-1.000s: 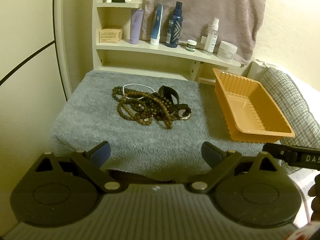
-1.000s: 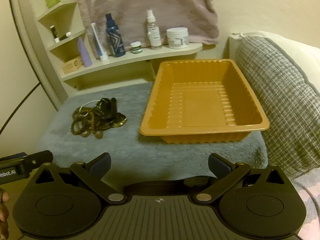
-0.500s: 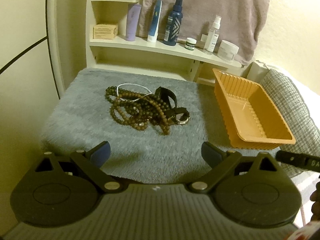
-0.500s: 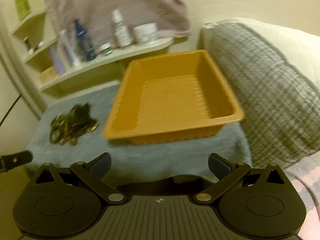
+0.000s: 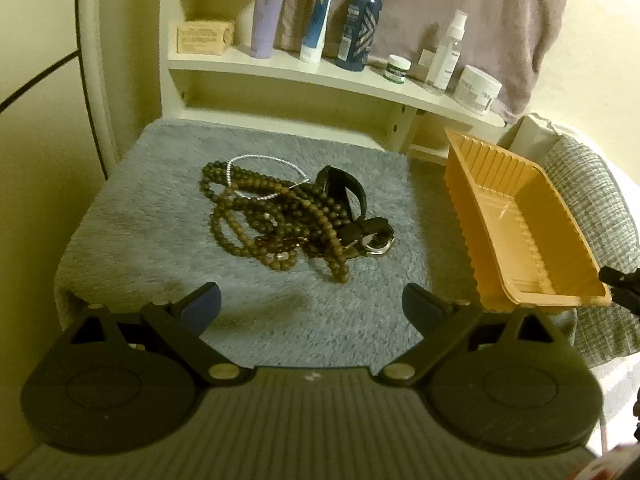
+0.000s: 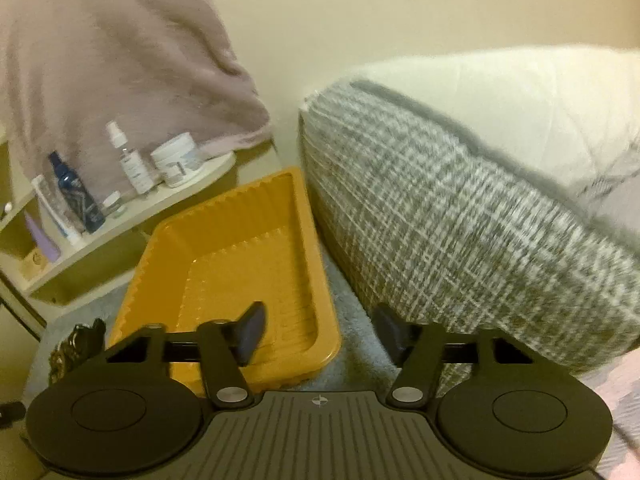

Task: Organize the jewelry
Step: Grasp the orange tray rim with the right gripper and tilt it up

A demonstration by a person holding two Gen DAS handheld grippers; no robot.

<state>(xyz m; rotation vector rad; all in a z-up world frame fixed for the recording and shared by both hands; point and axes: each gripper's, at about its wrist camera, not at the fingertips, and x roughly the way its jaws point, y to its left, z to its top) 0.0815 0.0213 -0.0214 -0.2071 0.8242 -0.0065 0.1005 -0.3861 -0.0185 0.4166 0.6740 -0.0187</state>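
A tangled pile of brown bead strands (image 5: 276, 216) lies on the grey fluffy mat (image 5: 160, 216), with a thin silver chain (image 5: 256, 164) and a black strap with a metal buckle (image 5: 360, 220) in it. An empty orange tray (image 5: 516, 232) stands to the right of the pile. My left gripper (image 5: 312, 304) is open and empty, just in front of the pile. My right gripper (image 6: 318, 332) is partly open and empty, over the tray's near right corner (image 6: 320, 336). The pile's edge (image 6: 76, 344) shows at far left in the right wrist view.
A white shelf (image 5: 320, 76) behind the mat carries bottles, tubes and jars. A mauve towel (image 6: 120, 60) hangs above it. A grey woven cushion (image 6: 460, 232) and a white pillow (image 6: 520, 100) press against the tray's right side.
My left gripper has moved forward toward the bead pile. My right gripper has swung right and forward over the tray's corner, and its jaws have narrowed.
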